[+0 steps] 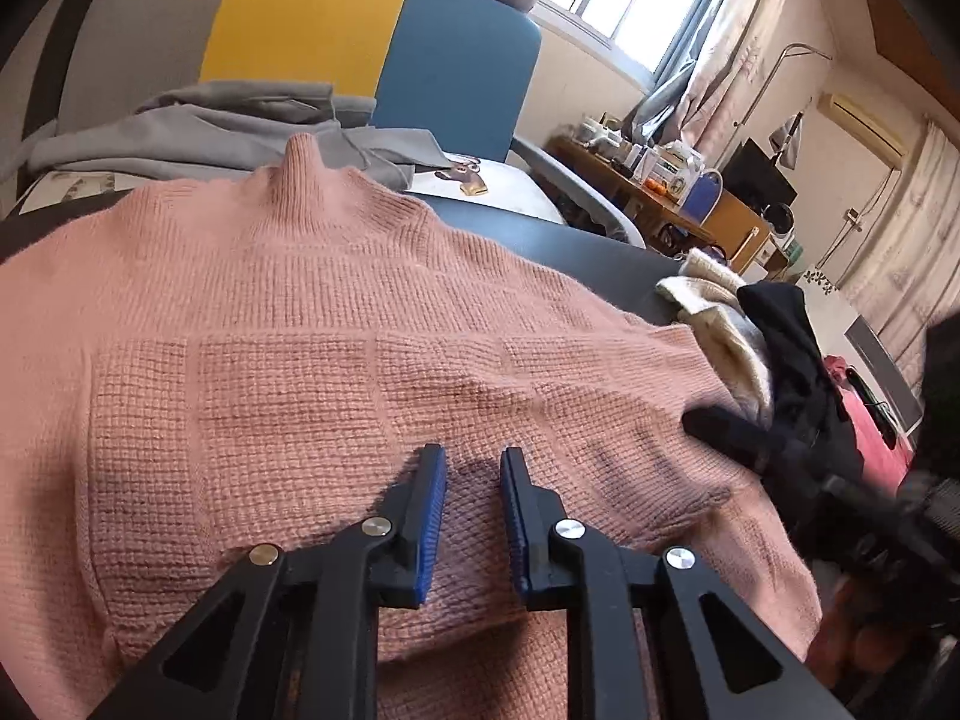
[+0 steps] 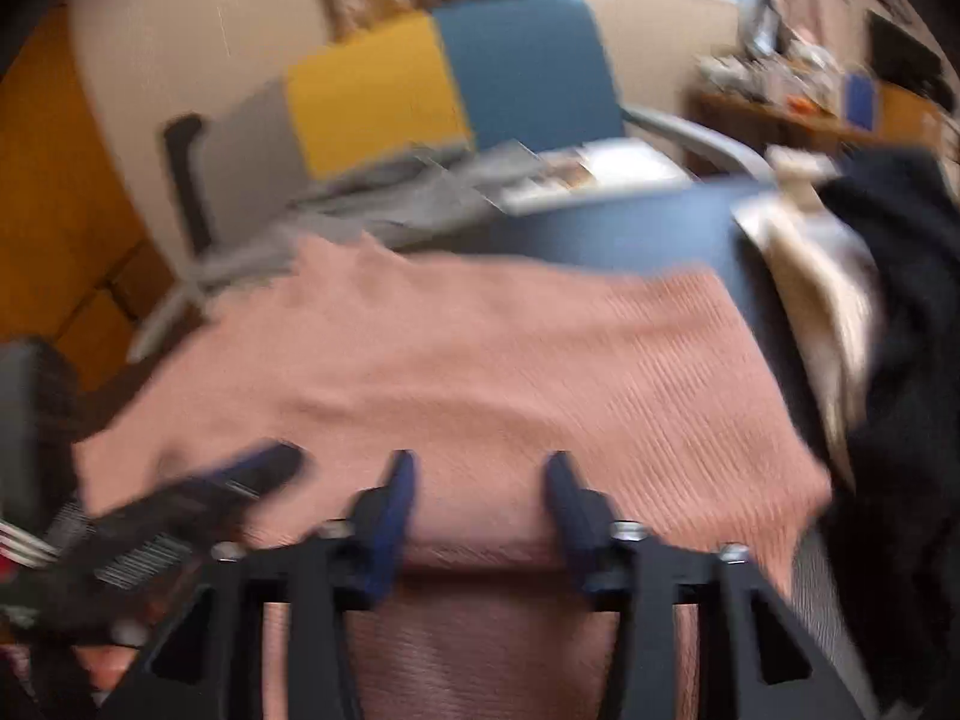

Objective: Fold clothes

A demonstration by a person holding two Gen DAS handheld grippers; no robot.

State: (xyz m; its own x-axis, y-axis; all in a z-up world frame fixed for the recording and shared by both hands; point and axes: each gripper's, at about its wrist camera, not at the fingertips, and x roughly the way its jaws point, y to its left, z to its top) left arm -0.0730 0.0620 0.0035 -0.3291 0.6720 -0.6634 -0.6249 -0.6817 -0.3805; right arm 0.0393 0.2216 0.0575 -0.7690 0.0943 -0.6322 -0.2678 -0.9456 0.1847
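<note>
A pink knitted sweater (image 1: 360, 330) lies spread on a dark table (image 1: 600, 252), neck pointing away, its near part hanging over the front edge. My left gripper (image 1: 474, 456) hovers over its lower middle, jaws a narrow gap apart, with shadowed knit showing between the blue pads. The right wrist view is blurred. There my right gripper (image 2: 480, 462) stands over the sweater (image 2: 480, 348) near a fold at its front edge, jaws apart and not pressing the cloth. The left gripper (image 2: 258, 468) shows at the lower left, the right gripper (image 1: 720, 426) at the sweater's right edge.
A pile of cream (image 1: 720, 324) and black clothes (image 1: 792, 360) lies on the table's right end. Behind the table stands a grey, yellow and blue chair (image 1: 456, 60) with a grey garment (image 1: 210, 132) on its seat. A cluttered wooden desk (image 1: 690, 198) is by the window.
</note>
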